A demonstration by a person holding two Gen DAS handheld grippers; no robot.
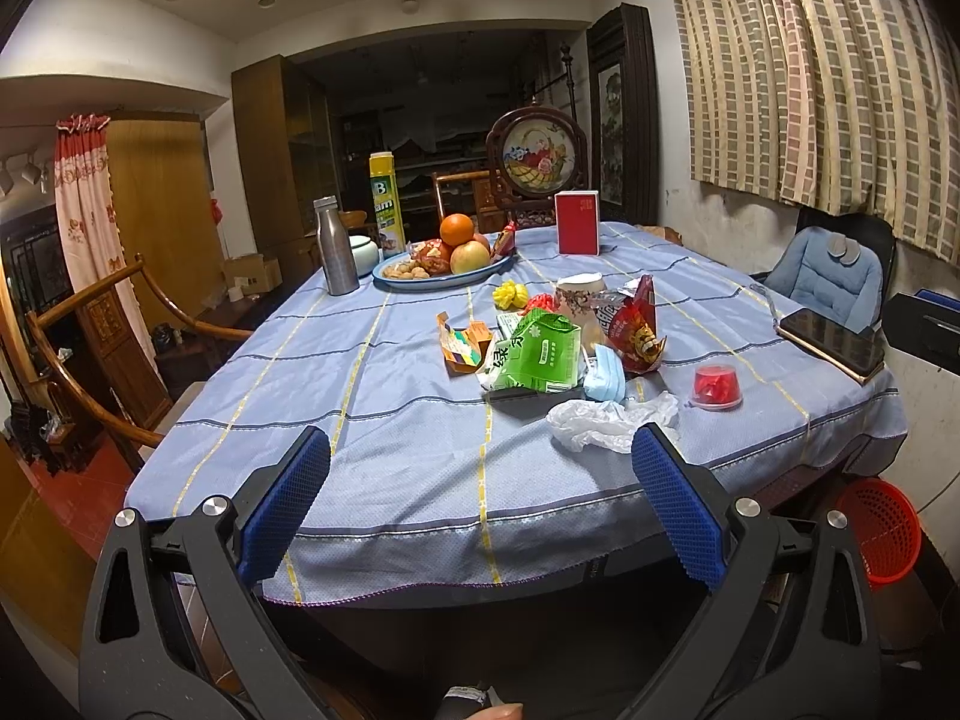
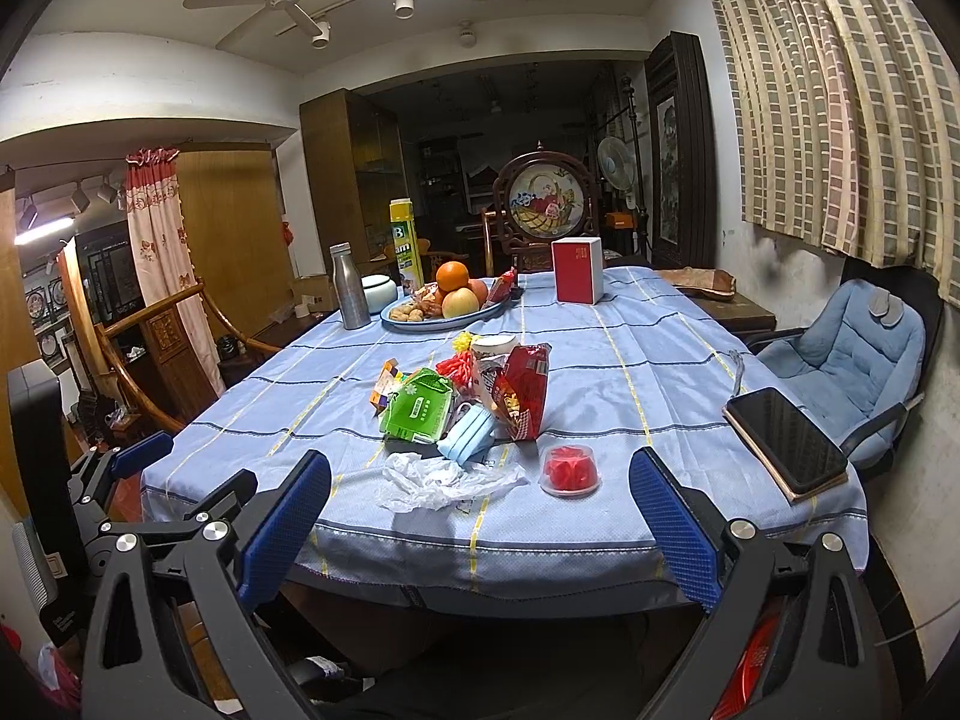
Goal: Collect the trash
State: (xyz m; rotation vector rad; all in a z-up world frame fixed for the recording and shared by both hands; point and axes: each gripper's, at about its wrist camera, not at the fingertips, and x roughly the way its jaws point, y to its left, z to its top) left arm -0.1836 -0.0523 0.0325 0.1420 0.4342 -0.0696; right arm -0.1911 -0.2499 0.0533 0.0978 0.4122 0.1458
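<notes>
A heap of trash lies mid-table on the blue cloth: a crumpled white plastic bag (image 1: 612,420) (image 2: 444,480), a blue face mask (image 1: 606,375) (image 2: 468,435), a green tissue pack (image 1: 534,354) (image 2: 420,411), a red snack bag (image 1: 636,324) (image 2: 525,387), an orange torn carton (image 1: 465,345) (image 2: 387,387) and a small clear cup with red contents (image 1: 717,387) (image 2: 570,468). My left gripper (image 1: 480,492) is open, held before the table's near edge. My right gripper (image 2: 480,510) is open too, just short of the bag and cup. The left gripper's fingers (image 2: 141,450) show at the right wrist view's left side.
A fruit plate (image 1: 444,273), steel bottle (image 1: 336,246), yellow can (image 1: 384,204), red box (image 1: 577,223) and floral cup (image 1: 576,294) stand farther back. A phone on a notebook (image 2: 786,444) lies at the right edge. A red basket (image 1: 879,531) sits on the floor right; chairs flank the table.
</notes>
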